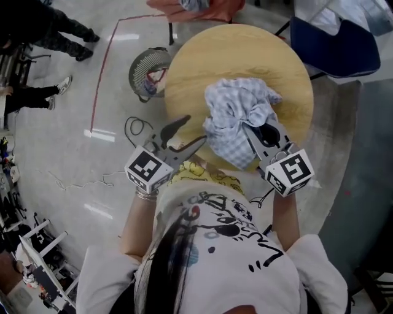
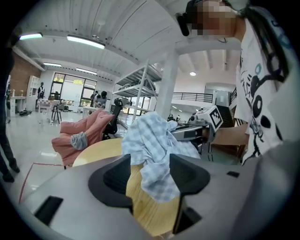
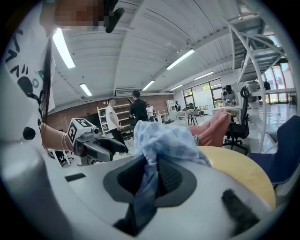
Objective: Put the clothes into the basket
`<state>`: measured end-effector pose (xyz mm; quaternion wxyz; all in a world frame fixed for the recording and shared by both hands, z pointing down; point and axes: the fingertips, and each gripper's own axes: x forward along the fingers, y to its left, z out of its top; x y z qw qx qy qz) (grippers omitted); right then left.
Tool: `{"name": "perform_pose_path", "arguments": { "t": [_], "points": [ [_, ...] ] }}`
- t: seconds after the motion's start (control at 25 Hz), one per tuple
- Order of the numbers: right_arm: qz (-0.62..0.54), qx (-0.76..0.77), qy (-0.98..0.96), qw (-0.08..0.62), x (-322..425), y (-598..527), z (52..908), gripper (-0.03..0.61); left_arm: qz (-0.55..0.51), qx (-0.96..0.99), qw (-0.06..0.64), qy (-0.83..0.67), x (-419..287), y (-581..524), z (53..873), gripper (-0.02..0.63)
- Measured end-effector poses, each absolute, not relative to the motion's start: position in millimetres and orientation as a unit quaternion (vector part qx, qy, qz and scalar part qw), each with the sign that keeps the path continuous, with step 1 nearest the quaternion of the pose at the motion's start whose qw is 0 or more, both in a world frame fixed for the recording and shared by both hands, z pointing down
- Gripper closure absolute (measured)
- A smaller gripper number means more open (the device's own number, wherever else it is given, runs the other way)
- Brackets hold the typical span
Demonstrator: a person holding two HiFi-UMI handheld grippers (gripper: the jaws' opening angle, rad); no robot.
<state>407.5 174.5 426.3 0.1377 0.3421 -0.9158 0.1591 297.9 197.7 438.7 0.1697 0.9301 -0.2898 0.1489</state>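
The right gripper point(image 1: 256, 136) is clamped on the blue checked cloth point(image 1: 236, 113), bunched over the near side of the round wooden table point(image 1: 245, 52), the left gripper point(image 1: 191, 130) just beside it with jaws apart and empty, while the wire basket point(image 1: 149, 72) on the floor left of the table holds something reddish, and pink clothes point(image 1: 202, 7) lie beyond.

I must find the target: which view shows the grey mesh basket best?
The head view: the grey mesh basket stands on the floor by the round wooden table, seen from above. Neither gripper view shows it.
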Motion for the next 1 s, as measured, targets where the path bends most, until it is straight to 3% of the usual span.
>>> {"name": "perform_pose_path", "arguments": {
  "t": [0.32, 0.48, 0.68, 1.0],
  "points": [
    [0.134, 0.322, -0.927, 0.137, 366.4, 189.7, 397.1, 0.506, 0.116, 0.922, 0.157, -0.334, 244.3, 201.1, 407.4, 0.360],
    [0.135, 0.321, -0.930, 0.120, 339.9, 191.1, 385.4, 0.506, 0.111, 0.926, 0.150, -0.329, 217.2, 211.8, 394.3, 0.444],
    [0.121, 0.310, -0.935, 0.120, 270.8, 187.1, 354.1, 0.506, 0.069, 0.914, 0.156, -0.368, 131.4, 218.2, 367.4, 0.569],
    [0.136, 0.284, -0.946, 0.077, 233.5, 185.3, 341.9, 0.506, 0.047, 0.889, 0.158, -0.428, 60.1, 234.3, 369.1, 0.589]
  ]
}}
